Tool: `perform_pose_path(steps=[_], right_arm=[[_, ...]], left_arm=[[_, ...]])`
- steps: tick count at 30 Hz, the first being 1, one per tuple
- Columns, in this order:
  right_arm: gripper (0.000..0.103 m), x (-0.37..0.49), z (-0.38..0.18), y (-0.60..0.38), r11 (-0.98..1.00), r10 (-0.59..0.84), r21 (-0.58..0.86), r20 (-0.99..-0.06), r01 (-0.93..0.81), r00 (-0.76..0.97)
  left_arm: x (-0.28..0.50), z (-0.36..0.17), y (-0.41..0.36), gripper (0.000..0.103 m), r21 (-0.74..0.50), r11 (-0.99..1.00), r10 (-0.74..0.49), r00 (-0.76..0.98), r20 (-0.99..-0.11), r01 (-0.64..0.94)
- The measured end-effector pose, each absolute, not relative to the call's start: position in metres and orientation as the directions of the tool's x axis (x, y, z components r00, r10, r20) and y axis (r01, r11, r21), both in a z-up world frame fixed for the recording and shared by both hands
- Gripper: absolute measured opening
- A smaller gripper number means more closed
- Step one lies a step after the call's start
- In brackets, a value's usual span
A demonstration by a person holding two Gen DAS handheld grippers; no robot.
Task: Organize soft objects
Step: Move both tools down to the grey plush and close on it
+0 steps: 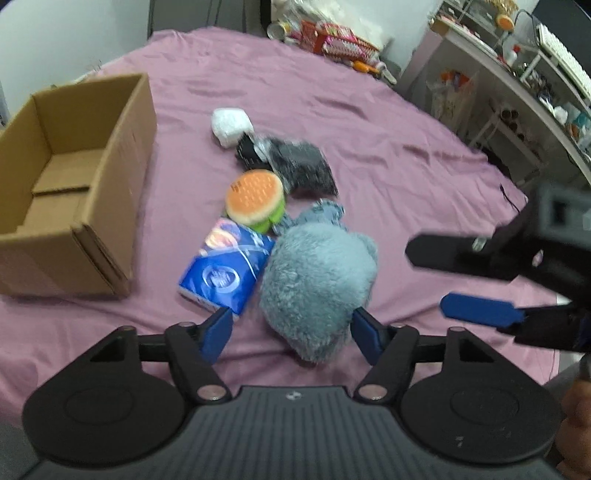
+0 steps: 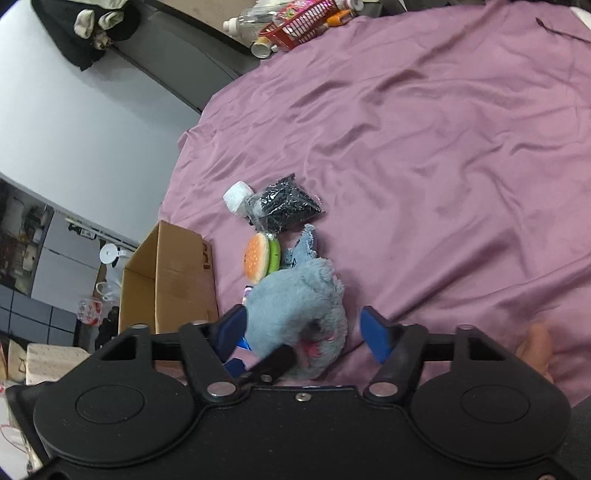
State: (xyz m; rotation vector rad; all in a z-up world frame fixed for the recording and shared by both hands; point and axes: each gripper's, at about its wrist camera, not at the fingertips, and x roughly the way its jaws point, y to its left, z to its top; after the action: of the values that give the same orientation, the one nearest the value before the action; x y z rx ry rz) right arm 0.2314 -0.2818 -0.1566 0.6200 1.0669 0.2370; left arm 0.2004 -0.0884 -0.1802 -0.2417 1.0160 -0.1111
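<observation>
A fluffy grey-blue plush toy (image 1: 317, 280) lies on the purple sheet (image 1: 369, 129). My left gripper (image 1: 293, 332) is open, its blue fingers on either side of the plush's near end. My right gripper (image 1: 454, 282) reaches in from the right, open, beside the plush. In the right wrist view the plush (image 2: 295, 299) sits between the open right gripper's (image 2: 304, 332) fingers, with a black finger of the left gripper (image 2: 273, 360) across it. Behind it lie a burger squishy (image 1: 255, 201), a blue tissue pack (image 1: 225, 269), a black bead bag (image 1: 299, 166) and a white bundle (image 1: 231, 123).
An open, empty cardboard box (image 1: 122, 155) stands left of the pile, also visible as a brown box (image 2: 177, 280). A red basket (image 2: 295, 22) and bottles sit past the far edge. Cluttered shelves (image 1: 517, 74) line the right. A hand (image 2: 535, 347) rests at lower right.
</observation>
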Motion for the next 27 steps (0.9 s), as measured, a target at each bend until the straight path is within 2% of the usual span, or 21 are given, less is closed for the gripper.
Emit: perform_pose_path(steps=[5,8,20,24,27], right_arm=[[0.055,0.237,-0.162,-0.277,0.789,0.497,0.605,-0.733,0.110,0.465],[0.053,0.240,-0.167,-0.273,0.785,0.507,0.609,-0.738,0.116,0.445],[0.035,0.257,-0.199,-0.268,0.739,0.503,0.616,-0.774,0.272,0.385],[0.035,0.260,-0.203,-0.264,0.744,0.494,0.607,-0.781,0.279,0.382],[0.036,0.262,-0.206,-0.261,0.748,0.493,0.604,-0.784,0.276,0.378]], left_arm=[[0.206,-0.175,-0.076,0.050,-0.265,0.963,-0.193,0.557,-0.808,-0.051],[0.211,-0.175,-0.071,0.046,-0.284,0.957,-0.202,0.566,-0.799,-0.059],[0.223,-0.185,-0.065,0.046,-0.327,0.941,-0.229,0.555,-0.800,-0.084],[0.224,-0.186,-0.064,0.029,-0.348,0.934,-0.247,0.558,-0.792,-0.079],[0.225,-0.187,-0.065,0.027,-0.354,0.931,-0.250,0.559,-0.791,-0.085]])
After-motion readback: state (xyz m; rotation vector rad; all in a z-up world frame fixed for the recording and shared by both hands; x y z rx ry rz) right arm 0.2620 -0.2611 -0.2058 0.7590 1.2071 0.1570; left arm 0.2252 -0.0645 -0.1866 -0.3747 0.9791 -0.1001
